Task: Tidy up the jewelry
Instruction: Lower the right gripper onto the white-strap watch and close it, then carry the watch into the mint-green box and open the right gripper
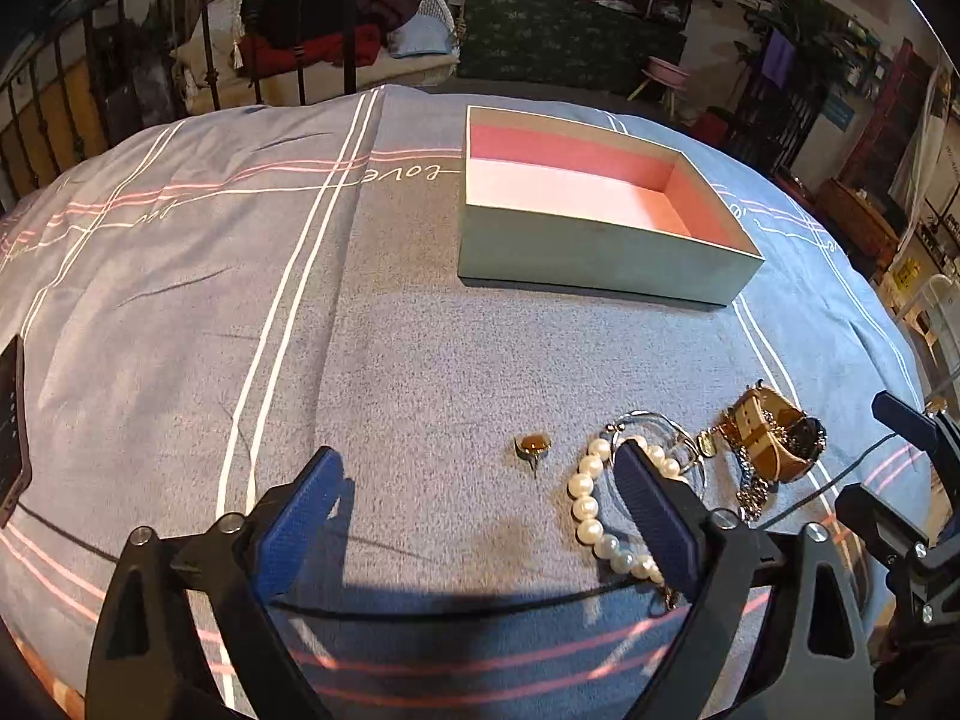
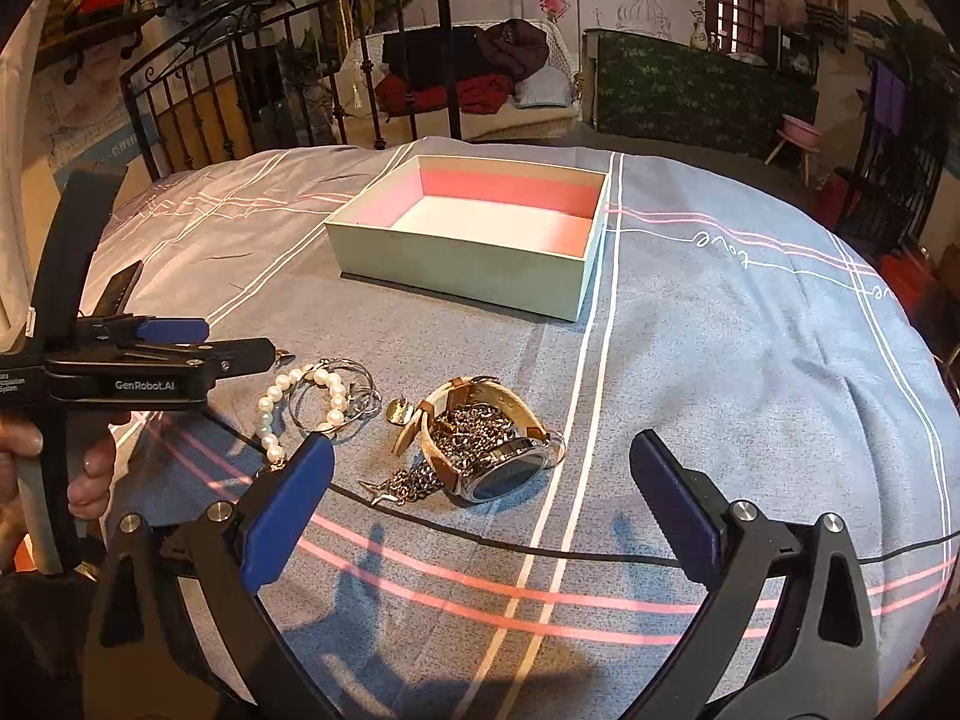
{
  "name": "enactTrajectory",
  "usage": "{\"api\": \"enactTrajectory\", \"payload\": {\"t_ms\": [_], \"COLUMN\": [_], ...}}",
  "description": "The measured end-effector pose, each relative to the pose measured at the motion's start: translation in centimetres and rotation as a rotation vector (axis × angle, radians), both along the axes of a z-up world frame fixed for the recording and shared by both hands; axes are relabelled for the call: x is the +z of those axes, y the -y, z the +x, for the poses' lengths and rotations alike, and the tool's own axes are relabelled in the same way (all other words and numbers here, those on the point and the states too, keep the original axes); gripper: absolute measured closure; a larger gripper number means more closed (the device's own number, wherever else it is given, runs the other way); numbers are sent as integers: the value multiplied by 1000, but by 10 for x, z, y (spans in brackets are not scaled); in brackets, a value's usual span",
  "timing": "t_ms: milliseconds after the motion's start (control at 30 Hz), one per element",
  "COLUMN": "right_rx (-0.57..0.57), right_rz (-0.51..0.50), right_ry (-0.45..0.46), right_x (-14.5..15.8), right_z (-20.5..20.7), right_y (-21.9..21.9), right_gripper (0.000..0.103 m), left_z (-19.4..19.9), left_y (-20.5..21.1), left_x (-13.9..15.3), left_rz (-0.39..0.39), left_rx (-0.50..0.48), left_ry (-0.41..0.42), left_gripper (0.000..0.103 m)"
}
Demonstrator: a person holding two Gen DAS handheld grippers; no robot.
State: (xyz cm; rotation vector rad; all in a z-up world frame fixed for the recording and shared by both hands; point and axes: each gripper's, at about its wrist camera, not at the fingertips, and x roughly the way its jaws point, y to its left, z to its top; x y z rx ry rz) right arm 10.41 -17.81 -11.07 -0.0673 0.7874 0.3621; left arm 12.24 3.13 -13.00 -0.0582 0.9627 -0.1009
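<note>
An open box (image 1: 600, 258), pale green outside and pink inside, stands empty on the bed (image 1: 420, 330). Nearer to me lie an amber-stone ring (image 1: 534, 444), a pearl bracelet (image 1: 591, 516), silver hoops (image 1: 660, 423), a tan-strap watch (image 1: 774, 438) and a metal chain (image 1: 750, 492). My left gripper (image 1: 477, 459) is open above the bedcover; the ring lies between its fingers and its right finger covers part of the pearls. My right gripper (image 2: 480, 447) is open around the watch (image 2: 498, 468) and chain (image 2: 408, 486), not touching them. The pearl bracelet (image 2: 270, 414) lies left of it.
A dark phone (image 1: 12, 426) lies at the bed's left edge. An iron bed frame (image 2: 240, 90) rises behind the bed, with a cluttered room beyond. A black cord (image 2: 600, 552) crosses the cover near my grippers. A hand (image 2: 90, 468) holds the left gripper's handle.
</note>
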Motion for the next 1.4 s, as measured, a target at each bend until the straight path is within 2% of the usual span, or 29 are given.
{"api": "enactTrajectory", "payload": {"t_ms": [100, 167, 233, 333, 433, 567, 633, 733, 833, 1000, 1100, 1400], "right_rx": [-8, -10, -9, -3, -1, 26, 38, 39, 23, 10, -2, -9], "right_rz": [8, 15, 14, 22, 48, 64, 46, 8, -6, -19, -7, 39], "right_ry": [-11, -27, -37, -55, -84, -128, -144, -191, -175, -152, -132, -63], "right_x": [-3, -5, -8, -14, -23, -28, -30, -41, -41, -40, -37, -15], "right_z": [7, 11, 15, 20, 29, 41, 48, 55, 52, 49, 47, 49], "right_y": [1, 0, -2, -4, -4, -12, -19, -25, -23, -20, -16, -2], "right_gripper": [6, 6, 6, 6, 6, 6, 12, 37, 50, 56, 58, 58], "left_z": [9, 10, 11, 13, 11, 10, 10, 9, 7, 4, 3, 22], "left_y": [6, 9, 14, 17, 20, 21, 21, 19, 17, 16, 10, -11], "left_x": [-5, -9, -12, -13, -13, -12, -12, -10, -8, -2, 7, 36], "left_rz": [31, 33, 40, 57, 64, 70, 66, 52, 47, 45, 15, -146], "left_rx": [-36, -57, -68, -75, -83, -79, -80, -75, -74, -66, -60, -30], "left_ry": [-10, -14, -16, -8, 10, 30, 33, 42, 59, 92, 113, 151], "left_gripper": [27, 38, 42, 52, 70, 87, 89, 92, 94, 96, 97, 97]}}
